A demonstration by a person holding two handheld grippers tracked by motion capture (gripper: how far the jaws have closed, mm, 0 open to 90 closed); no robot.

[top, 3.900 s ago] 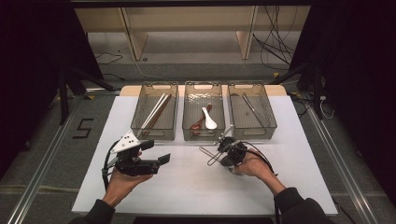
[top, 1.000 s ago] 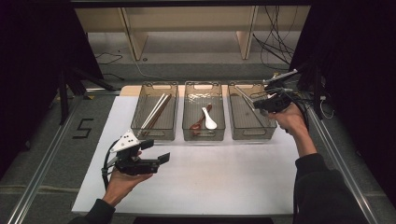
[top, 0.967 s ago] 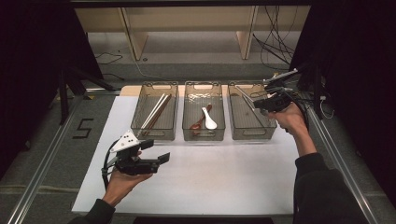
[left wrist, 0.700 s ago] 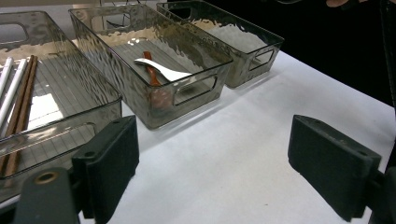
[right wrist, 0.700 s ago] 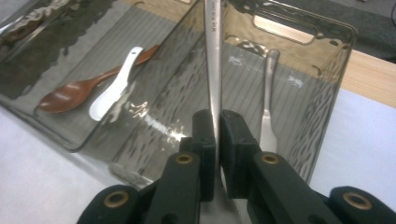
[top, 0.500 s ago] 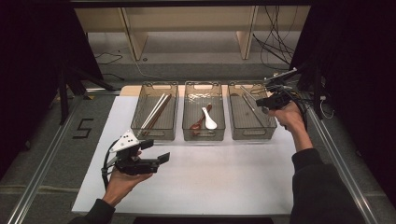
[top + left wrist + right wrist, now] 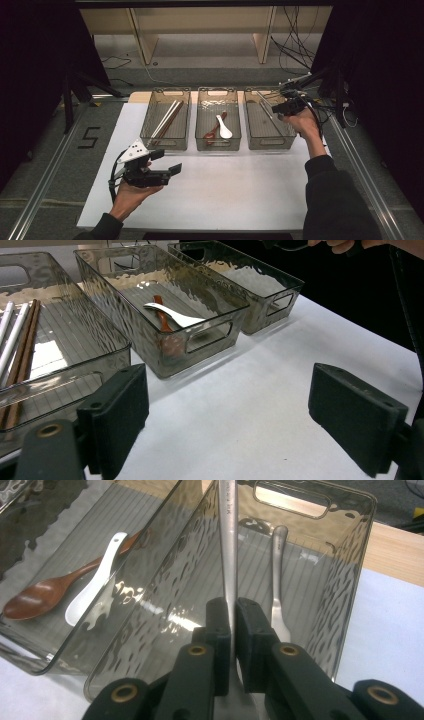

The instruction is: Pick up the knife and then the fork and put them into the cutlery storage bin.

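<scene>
Setting: a white counter [image 7: 225,195] is standing in a dark room, with pale shelving and loose cables lying behind it.
Bins: three clear bins are sitting side by side along the far edge of the counter: a left bin [image 7: 165,142], a middle bin [image 7: 218,143] and a right bin [image 7: 272,142].
Left bin contents: long chopsticks [image 7: 166,119] are lying lengthwise inside it.
Middle bin contents: a white spoon [image 7: 95,596] is lying across a brown wooden spoon [image 7: 35,600].
Right hand-held gripper [image 7: 231,625]: it is hovering over the right bin's far right corner, and its jaws are clamping tight on a metal utensil handle [image 7: 228,540].
Held utensil: the handle is running straight up from between the pads, over the right bin's inside; its working end is hidden under the gripper.
Right bin contents: a metal fork [image 7: 278,585] is lying on the ribbed floor, just beside the held handle.
Left hand-held gripper [image 7: 167,167]: it is resting low over the near left part of the counter, well apart from the bins; its jaws are standing wide apart with nothing between them.
Left fingers [image 7: 117,415]: the black pads are framing bare white counter.
</scene>
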